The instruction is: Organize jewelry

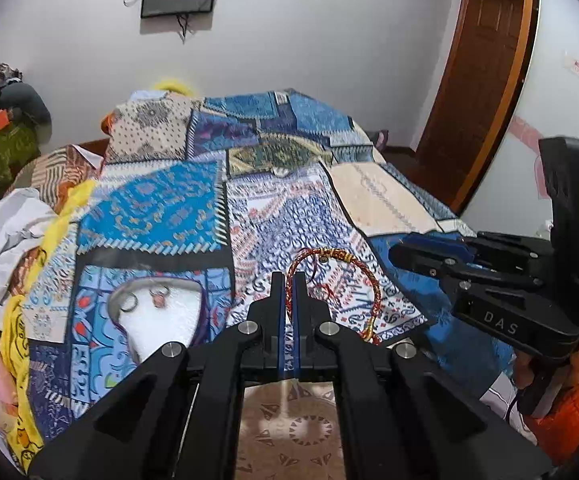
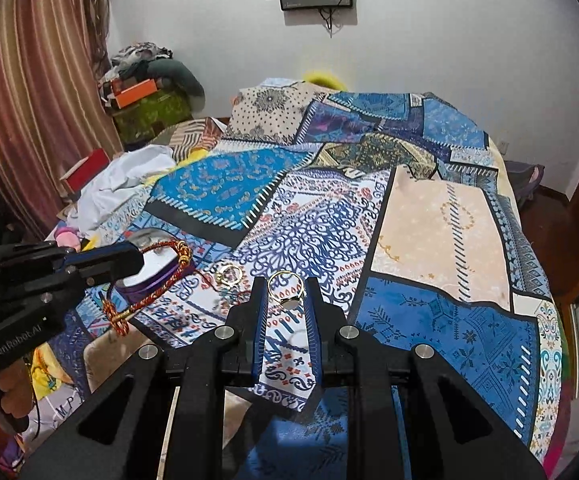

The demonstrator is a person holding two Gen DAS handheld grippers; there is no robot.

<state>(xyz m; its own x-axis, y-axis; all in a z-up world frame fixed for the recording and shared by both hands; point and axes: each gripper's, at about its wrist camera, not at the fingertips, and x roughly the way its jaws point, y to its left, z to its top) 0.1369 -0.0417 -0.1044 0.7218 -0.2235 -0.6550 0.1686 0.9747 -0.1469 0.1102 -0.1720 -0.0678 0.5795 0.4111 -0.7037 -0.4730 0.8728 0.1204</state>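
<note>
Hanging from the left gripper (image 1: 288, 280) is a red and gold braided bracelet (image 1: 331, 276), its cord pinched between the fully closed blue-lined fingers (image 1: 298, 300). The loop swings out ahead and to the right of the fingertips, clear of the patchwork bedspread (image 1: 161, 208), with its knotted tail drooping toward the near edge of the bed. The right-wrist view shows the same bracelet (image 2: 157, 280) trailing from that gripper's tip over a white jewelry tray (image 2: 149, 268) with a purple rim.

The right gripper (image 2: 286, 294) is closed to a narrow gap on a gold signet ring (image 2: 287, 290), which is held crosswise between the fingertips, above the bedspread. Beyond and left of it, a pair of gold rings (image 2: 229, 274) lies on the bedspread near the tray. In the left-wrist view the tray (image 1: 161, 312) sits left of the left gripper and carries what look like two small rings (image 1: 159, 294), though blur leaves that uncertain.
</note>
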